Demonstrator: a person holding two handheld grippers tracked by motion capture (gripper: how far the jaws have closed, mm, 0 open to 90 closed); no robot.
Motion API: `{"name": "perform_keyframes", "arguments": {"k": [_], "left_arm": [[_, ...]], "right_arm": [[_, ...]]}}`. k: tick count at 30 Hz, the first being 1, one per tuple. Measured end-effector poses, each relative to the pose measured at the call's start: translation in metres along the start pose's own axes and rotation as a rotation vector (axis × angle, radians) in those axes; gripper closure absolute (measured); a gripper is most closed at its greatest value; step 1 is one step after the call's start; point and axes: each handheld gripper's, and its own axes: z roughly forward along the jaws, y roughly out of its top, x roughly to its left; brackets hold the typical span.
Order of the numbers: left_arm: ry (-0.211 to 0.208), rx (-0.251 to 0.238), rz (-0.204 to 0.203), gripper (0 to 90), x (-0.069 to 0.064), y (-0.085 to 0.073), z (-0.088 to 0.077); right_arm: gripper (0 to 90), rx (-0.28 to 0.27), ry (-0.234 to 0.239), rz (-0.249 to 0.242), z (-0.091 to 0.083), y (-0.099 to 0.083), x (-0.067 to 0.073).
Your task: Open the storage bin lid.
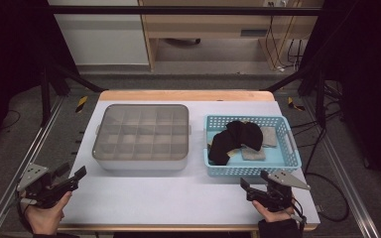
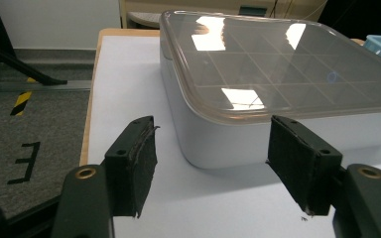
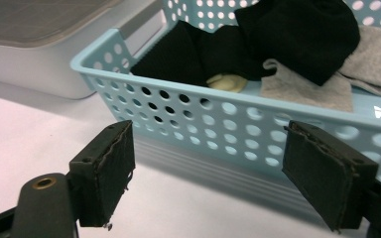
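Both hands rest at the near table edge: the left gripper (image 1: 74, 177) and right gripper (image 1: 253, 180) gape, jaws spread, holding nothing. The left faces the lidded organizer box (image 1: 141, 136), the right the blue basket (image 1: 292, 148) of socks (image 1: 235, 139), on a white table (image 1: 168, 198) over grey carpet (image 1: 25, 114).

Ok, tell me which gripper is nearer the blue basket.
Right. The right gripper sits open just in front of the blue basket, near its front wall. The left gripper is at the table's far left, with the lidded box between it and the basket.

Grey carpet floor (image 1: 39, 124); wooden desk (image 1: 218, 29) behind table; white wall panel (image 1: 99, 39); cables (image 1: 290, 49) right.
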Motion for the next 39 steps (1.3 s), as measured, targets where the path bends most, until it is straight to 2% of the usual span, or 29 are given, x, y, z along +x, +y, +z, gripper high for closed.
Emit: {"name": "perform_keyframes", "arguments": {"k": [1, 9, 20, 29, 31, 39], "left_arm": [[-0.010, 0.005, 0.002, 34.3, 0.000, 0.002, 0.001], [-0.007, 0.016, 0.019, 34.4, 0.000, 0.007, 0.007], [-0.006, -0.005, 0.041, 34.3, -0.002, 0.032, 0.020], [-0.008, -0.004, 0.042, 34.4, 0.002, 0.043, 0.028], [-0.010, 0.001, 0.042, 34.5, 0.003, 0.044, 0.029], [-0.010, 0.011, 0.050, 34.4, 0.006, 0.047, 0.037]], "right_arm": [[20.5, -0.003, 0.005, -0.009, 0.000, 0.002, 0.003], [20.3, -0.027, 0.030, -0.038, -0.001, 0.016, 0.014], [22.8, -0.055, 0.069, -0.075, 0.010, 0.041, 0.035], [25.4, -0.090, 0.122, -0.093, 0.026, 0.064, 0.055], [26.8, -0.095, 0.148, -0.091, 0.032, 0.071, 0.062], [28.6, -0.093, 0.193, -0.090, 0.053, 0.086, 0.079]]}}
